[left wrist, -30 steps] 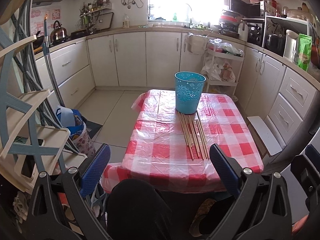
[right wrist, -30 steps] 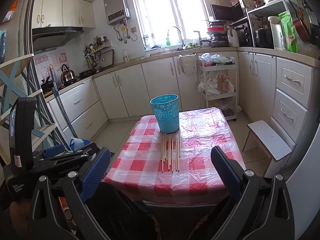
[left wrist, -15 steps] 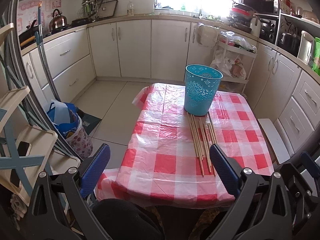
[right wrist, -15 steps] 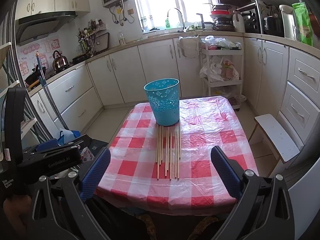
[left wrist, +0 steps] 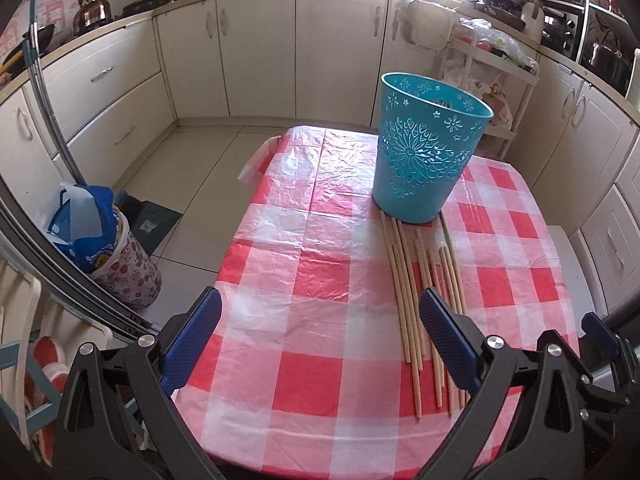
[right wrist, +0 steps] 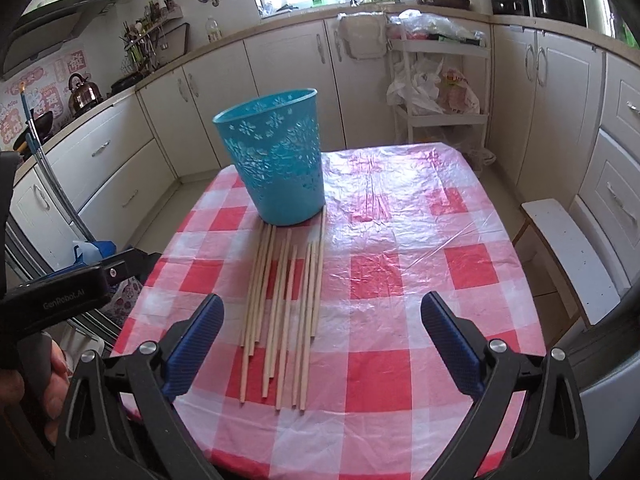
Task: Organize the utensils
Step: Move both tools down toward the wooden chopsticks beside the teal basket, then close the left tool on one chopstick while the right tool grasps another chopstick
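Several long wooden chopsticks [left wrist: 408, 292] [right wrist: 280, 304] lie side by side on the red-and-white checked tablecloth [left wrist: 312, 272] [right wrist: 400, 280], their far ends touching a teal patterned bin [left wrist: 428, 152] [right wrist: 276, 156] that stands upright. My left gripper [left wrist: 320, 312] hovers open over the table's near left part, its right finger over the chopsticks' near ends. My right gripper [right wrist: 320, 316] is wide above the table's near edge with its jaws starting to close; nothing is pressed between them, the chopsticks lie below toward its left finger.
White kitchen cabinets [left wrist: 256, 52] run along the back and right. A floral bag with a blue sack [left wrist: 104, 248] sits on the floor left of the table. A white stool [right wrist: 568, 248] stands at the table's right. The left gripper's body [right wrist: 60, 292] and a hand show at left.
Both grippers have come forward and down toward the table; bin and chopsticks now look larger and closer. Chopsticks and bin have not moved.
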### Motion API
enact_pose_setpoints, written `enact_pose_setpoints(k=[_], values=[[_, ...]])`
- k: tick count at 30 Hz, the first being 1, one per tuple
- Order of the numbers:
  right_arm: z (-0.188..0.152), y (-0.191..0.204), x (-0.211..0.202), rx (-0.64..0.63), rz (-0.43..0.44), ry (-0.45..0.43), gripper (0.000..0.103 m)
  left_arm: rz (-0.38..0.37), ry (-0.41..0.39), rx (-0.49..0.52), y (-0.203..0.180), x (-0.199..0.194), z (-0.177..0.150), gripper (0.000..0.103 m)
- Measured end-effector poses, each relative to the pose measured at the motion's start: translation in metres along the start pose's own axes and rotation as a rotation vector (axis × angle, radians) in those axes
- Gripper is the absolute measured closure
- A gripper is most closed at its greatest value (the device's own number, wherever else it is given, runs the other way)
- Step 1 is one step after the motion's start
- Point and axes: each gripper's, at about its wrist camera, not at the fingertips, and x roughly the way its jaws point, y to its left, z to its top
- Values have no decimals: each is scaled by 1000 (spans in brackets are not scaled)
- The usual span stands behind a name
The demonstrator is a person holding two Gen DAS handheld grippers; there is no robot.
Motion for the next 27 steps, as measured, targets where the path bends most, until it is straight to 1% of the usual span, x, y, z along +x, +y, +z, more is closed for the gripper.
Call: enact_pose_setpoints(k=[1, 2, 3, 5, 8, 11, 15, 17, 19, 22, 27], values=[[2, -4, 12, 2, -2, 15, 23, 8, 7, 8, -4, 10, 3, 8], [4, -8, 25, 2, -9, 39, 29, 11, 18, 15, -8, 21, 4, 8], [6, -12, 38, 10, -9, 64, 32, 14, 35, 23, -13, 34, 6, 8], [8, -15, 59, 11, 4, 96, 45, 16, 63, 31, -22, 58, 10, 10], [14, -16, 85, -4, 0, 121, 53, 31, 86, 47, -30, 84, 14, 12], [20, -15, 103, -9, 4, 134, 54, 45, 107, 49, -37, 109, 21, 16], [27, -8, 123, -38, 7, 145, 55, 56, 119, 47, -41, 129, 30, 20], [30, -6, 134, -48, 0, 153, 59, 56, 121, 50, -44, 136, 34, 21], [33, -4, 142, -57, -11, 153, 61, 49, 123, 56, -48, 141, 37, 21], [38, -4, 153, -65, -24, 157, 66, 51, 128, 74, -55, 149, 40, 24], [40, -5, 166, -82, -29, 167, 69, 65, 152, 74, -60, 166, 41, 25]])
